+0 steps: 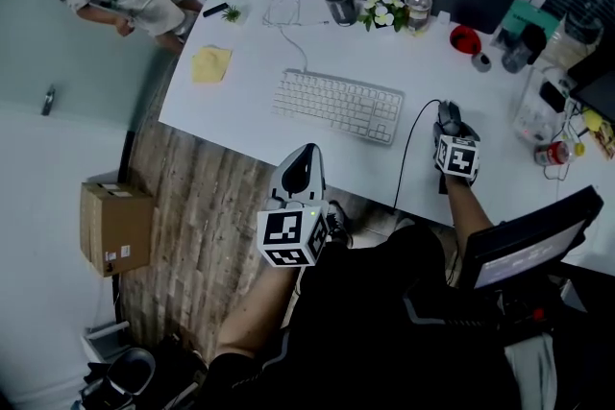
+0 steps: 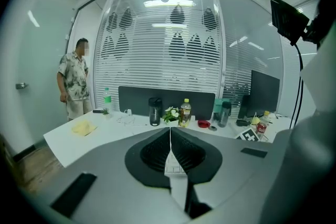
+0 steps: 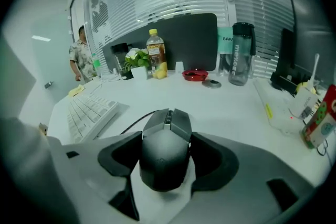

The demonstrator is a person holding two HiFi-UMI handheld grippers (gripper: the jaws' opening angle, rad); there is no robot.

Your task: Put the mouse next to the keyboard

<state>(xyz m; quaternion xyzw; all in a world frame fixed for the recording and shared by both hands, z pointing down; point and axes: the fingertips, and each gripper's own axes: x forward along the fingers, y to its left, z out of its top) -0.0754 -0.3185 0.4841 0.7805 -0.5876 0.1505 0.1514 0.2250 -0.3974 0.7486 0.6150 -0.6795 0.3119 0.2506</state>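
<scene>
The right gripper (image 3: 168, 136) clamps the mouse (image 3: 163, 157) between its widely spread pads. The mouse sits on the desk (image 1: 245, 101) at centre right of the head view, near the keyboard (image 1: 338, 105). The left gripper (image 2: 170, 134) has its jaws pressed together, holding nothing.

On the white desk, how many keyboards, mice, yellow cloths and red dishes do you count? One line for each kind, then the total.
keyboard: 1
mouse: 1
yellow cloth: 1
red dish: 1
total: 4
</scene>
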